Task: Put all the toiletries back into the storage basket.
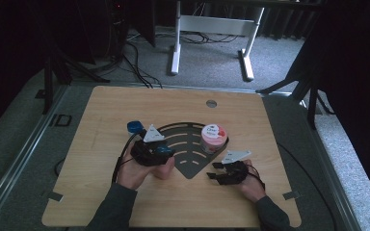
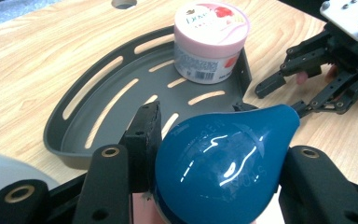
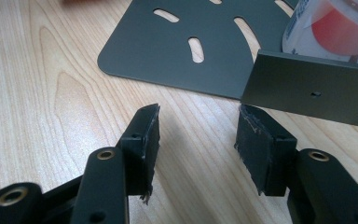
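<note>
A dark grey quarter-round slotted tray (image 1: 183, 129) (image 2: 93, 116) (image 3: 168, 51) lies mid-table. A white jar with a pink lid (image 1: 214, 138) (image 2: 211, 39) (image 3: 331, 28) stands in its right corner. My left gripper (image 1: 166, 151) (image 2: 223, 154) hovers at the tray's left edge, shut on a glossy blue teardrop-shaped container (image 1: 164, 149) (image 2: 223, 158); a thumb rests below it. My right gripper (image 1: 216, 171) (image 3: 198, 140) (image 2: 298, 88) is open over bare wood at the tray's near corner, nothing between its pads, one pad (image 3: 261, 149) just short of the tray's wall (image 3: 307, 93).
The wooden table (image 1: 125, 106) has a round hole (image 1: 211, 103) near its far edge. White desk legs (image 1: 176, 53) and cables stand on the floor beyond. Wood is bare on both sides of the tray.
</note>
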`<state>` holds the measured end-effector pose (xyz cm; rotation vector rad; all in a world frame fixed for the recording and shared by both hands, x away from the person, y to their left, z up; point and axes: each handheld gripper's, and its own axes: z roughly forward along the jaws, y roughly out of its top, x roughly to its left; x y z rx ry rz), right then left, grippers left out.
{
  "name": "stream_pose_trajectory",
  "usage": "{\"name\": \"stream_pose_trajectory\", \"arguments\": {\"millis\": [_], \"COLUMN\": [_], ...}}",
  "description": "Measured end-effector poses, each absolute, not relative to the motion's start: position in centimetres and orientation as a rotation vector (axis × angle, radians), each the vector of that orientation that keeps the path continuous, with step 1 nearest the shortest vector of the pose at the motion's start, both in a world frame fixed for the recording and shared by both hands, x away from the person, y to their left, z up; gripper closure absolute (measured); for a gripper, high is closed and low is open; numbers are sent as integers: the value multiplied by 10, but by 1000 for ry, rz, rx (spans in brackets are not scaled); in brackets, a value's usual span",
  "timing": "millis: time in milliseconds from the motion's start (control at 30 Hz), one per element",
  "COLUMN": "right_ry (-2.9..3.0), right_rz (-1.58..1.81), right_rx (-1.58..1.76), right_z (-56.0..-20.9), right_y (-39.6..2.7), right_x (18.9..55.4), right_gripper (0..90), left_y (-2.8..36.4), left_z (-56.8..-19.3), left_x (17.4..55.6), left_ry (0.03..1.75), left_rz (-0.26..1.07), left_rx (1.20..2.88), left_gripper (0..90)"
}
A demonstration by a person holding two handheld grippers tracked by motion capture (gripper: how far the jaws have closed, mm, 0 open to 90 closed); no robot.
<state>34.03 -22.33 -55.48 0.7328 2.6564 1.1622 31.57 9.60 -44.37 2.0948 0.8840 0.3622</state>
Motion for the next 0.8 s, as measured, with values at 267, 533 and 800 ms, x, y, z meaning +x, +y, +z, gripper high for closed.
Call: {"name": "stream_pose_trajectory", "arguments": {"millis": [267,533,800], "right_ry": [2656,2653,2653], "right_rz": [1163,1169,1172], "right_rx": [731,729,732], "right_z": [-555,-555,-556], "right_y": [-224,-224,-225], "right_x": [340,340,339], "right_gripper": [488,487,486], "left_y": [88,79,72], "left_z": [-442,-440,-440], "left_x": [317,320,324], "left_ry": [855,833,816], "left_rz": [347,338,324], "left_rx": [2110,2119,2134], "left_gripper": [532,532,532]}}
